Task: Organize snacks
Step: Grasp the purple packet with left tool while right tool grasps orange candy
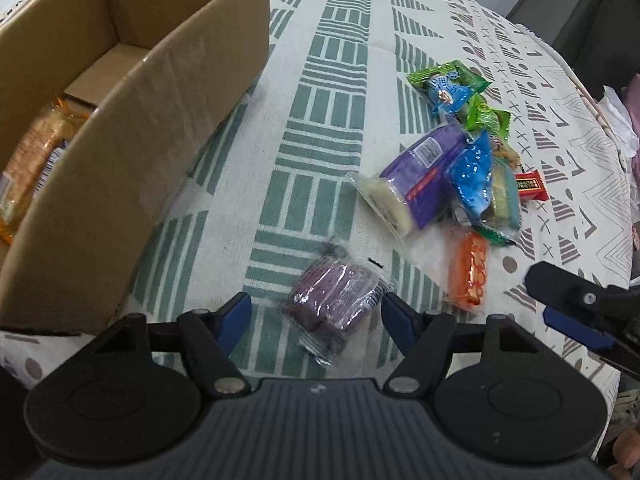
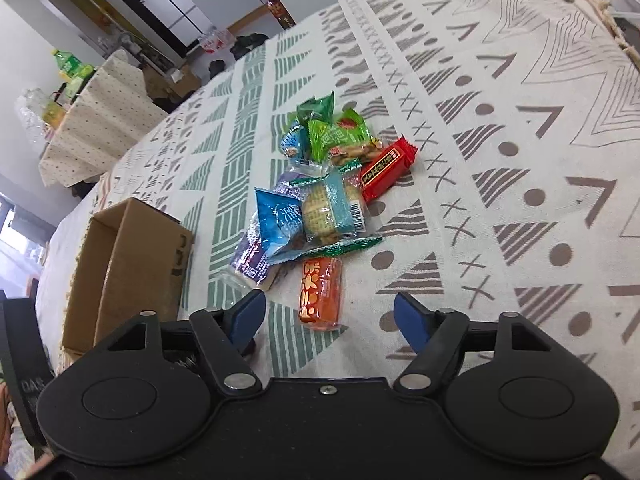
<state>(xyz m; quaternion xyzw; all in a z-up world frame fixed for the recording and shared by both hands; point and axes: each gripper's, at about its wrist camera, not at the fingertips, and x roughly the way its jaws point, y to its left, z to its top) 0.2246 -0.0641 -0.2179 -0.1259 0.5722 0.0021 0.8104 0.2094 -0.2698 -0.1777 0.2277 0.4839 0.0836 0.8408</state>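
The left gripper point(image 1: 316, 316) hangs steeply over the cloth-covered bench point(image 1: 336, 92); its jaws stand apart, one to each side of a purple cake in clear wrap point(image 1: 334, 306), and its blue pads point(image 1: 236, 314) do not press on the pack; the cake lies alone on the green-striped cloth, nearer than the rest of the snacks. To the left stands an open cardboard box point(image 1: 132, 168); one orange-wrapped pastry point(image 1: 34, 160) already lies inside it.

The right gripper point(image 2: 330, 316) points down at the near end of the snack pile point(image 2: 324, 200); its jaws are apart with nothing clamped; an orange bar point(image 2: 320, 294) lies on the cloth between them, untouched by either pad. Farther off, heaped together, lie a purple packet point(image 2: 252, 256), a blue pouch point(image 2: 278, 220), a pale cake in teal-banded wrap point(image 2: 332, 208), a red bar point(image 2: 386, 170) at the right edge, and green sachets point(image 2: 324, 128) at the far end. In the left wrist view one finger point(image 1: 576, 300) of the right gripper shows at the right, just beside the orange bar.
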